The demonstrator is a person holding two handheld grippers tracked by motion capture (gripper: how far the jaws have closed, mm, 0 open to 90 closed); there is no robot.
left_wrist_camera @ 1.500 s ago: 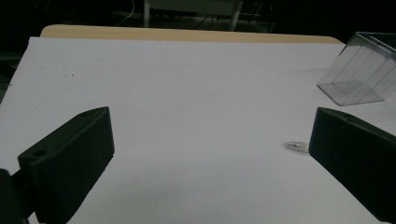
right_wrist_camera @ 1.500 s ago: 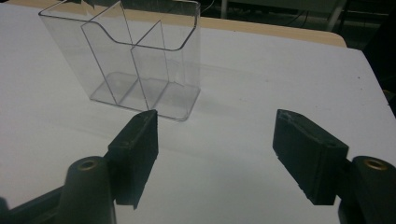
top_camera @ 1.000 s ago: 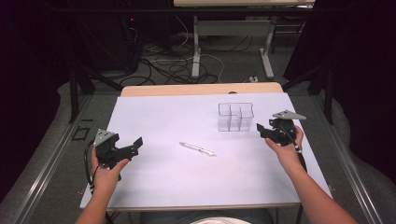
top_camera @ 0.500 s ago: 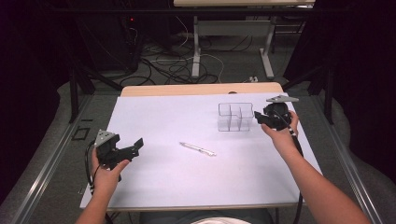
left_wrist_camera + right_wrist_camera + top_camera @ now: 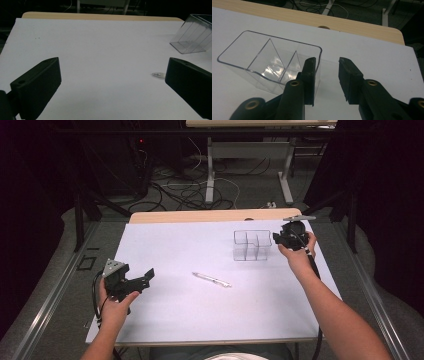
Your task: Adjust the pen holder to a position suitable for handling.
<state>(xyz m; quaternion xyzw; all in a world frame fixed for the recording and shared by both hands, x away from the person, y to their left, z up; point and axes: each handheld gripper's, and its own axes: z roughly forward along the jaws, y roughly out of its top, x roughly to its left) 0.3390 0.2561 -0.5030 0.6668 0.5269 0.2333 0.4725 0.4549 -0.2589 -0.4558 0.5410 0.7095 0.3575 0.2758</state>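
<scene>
Step in hand: grasping the clear plastic three-compartment organiser (image 5: 269, 62). Right gripper (image 5: 325, 75) straddles its near end wall, jaws just closing, not yet pressing (left gripper (image 5: 110, 82) gapes wide). Next: pinch.

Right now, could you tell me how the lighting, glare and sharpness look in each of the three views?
High view: the white table is evenly lit, the surroundings dark, the pen small but distinct. Left gripper view: dim and bluish, the near jaws soft. Right gripper view: glare streaks inside the clear box, whose rim is crisp.
</scene>
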